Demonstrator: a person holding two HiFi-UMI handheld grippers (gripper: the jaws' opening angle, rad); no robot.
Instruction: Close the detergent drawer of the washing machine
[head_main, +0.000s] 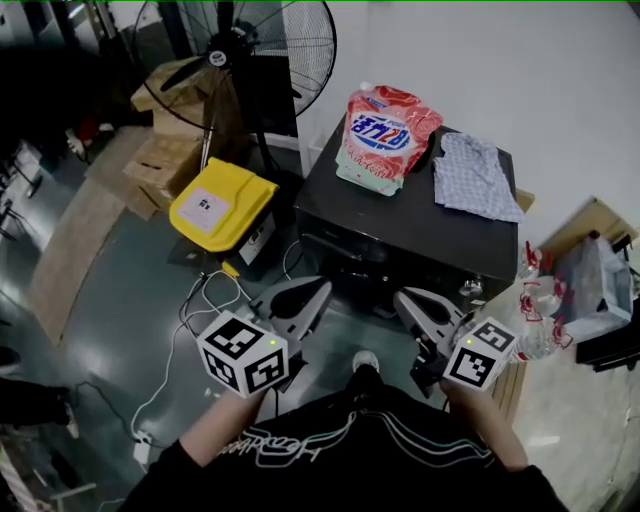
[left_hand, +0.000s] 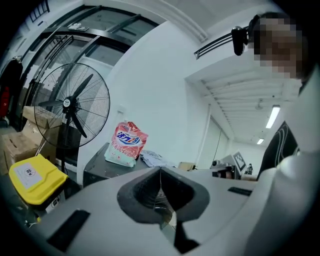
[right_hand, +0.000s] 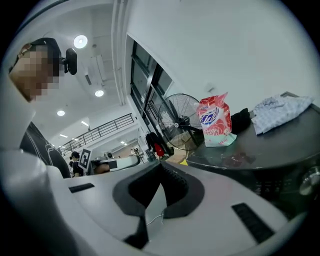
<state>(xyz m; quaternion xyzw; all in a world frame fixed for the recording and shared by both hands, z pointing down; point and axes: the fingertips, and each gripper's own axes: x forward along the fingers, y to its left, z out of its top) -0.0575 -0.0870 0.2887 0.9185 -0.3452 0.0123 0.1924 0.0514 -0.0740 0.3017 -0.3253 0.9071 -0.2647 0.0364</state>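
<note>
The dark washing machine (head_main: 400, 235) stands ahead of me, seen from above. On its top a red and white detergent pouch (head_main: 385, 135) lies beside a checkered cloth (head_main: 475, 175). Its front panel is in shadow, and I cannot make out the detergent drawer or how it stands. My left gripper (head_main: 316, 292) hangs shut and empty a little in front of the machine's left part. Level with it, my right gripper (head_main: 407, 300) is also shut and empty before the right part. Neither touches the machine. The right gripper view shows a control knob (right_hand: 312, 180) on the front.
A large standing fan (head_main: 240, 50) rises left of the machine, with a yellow box (head_main: 222, 203) and cardboard boxes (head_main: 165, 150) on the floor nearby. White cables (head_main: 200, 300) trail over the floor on the left. Clear plastic bags (head_main: 545, 310) and a wooden unit crowd the right side.
</note>
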